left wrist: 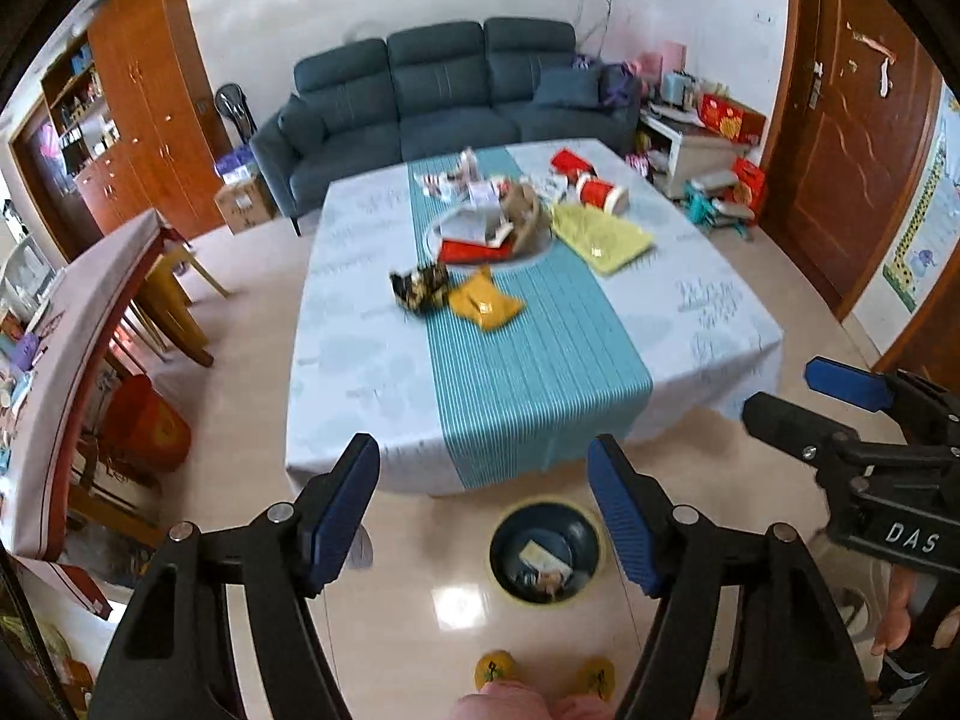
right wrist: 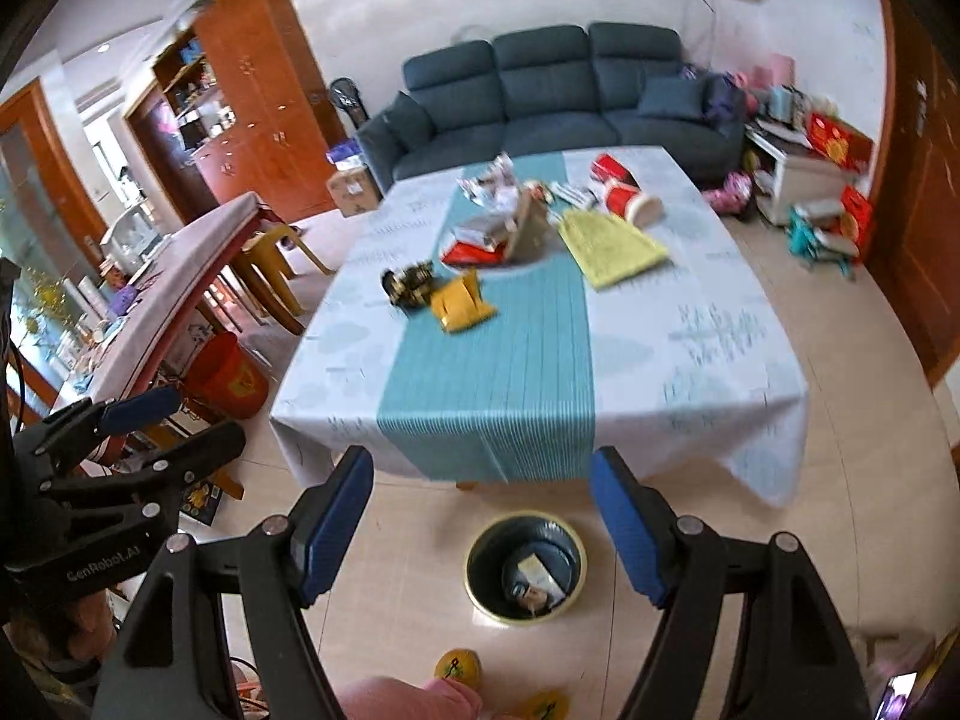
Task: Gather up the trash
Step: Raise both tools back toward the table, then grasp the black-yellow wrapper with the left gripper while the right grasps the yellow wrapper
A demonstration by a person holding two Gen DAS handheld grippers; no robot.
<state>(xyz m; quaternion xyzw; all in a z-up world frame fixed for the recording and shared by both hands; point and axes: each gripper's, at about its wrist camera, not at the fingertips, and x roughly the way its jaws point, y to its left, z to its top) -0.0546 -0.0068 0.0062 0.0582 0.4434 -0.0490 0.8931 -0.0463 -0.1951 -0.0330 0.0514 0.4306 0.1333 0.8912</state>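
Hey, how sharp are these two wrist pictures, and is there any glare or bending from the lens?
Left wrist view: table items slightly smeared, a bright glare patch on the floor tiles beside the trash bin, straight edges bowed by the fisheye. Right wrist view: stronger motion blur across the tablecloth, dark corners, the same curved distortion.

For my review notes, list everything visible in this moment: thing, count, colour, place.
Round waste bin: one, dark with yellow rim, on floor before table, trash inside.
Crumpled yellow wrapper: one, on teal runner.
Black-gold wrapper: one, left of it.
Yellow-green cloth: one, right of plate.
White plate: one, piled with litter.
Red paper cup: one, lying, far right.
Sofa: one, dark blue, behind table.
Left gripper: open, empty.
Right gripper: open, empty.
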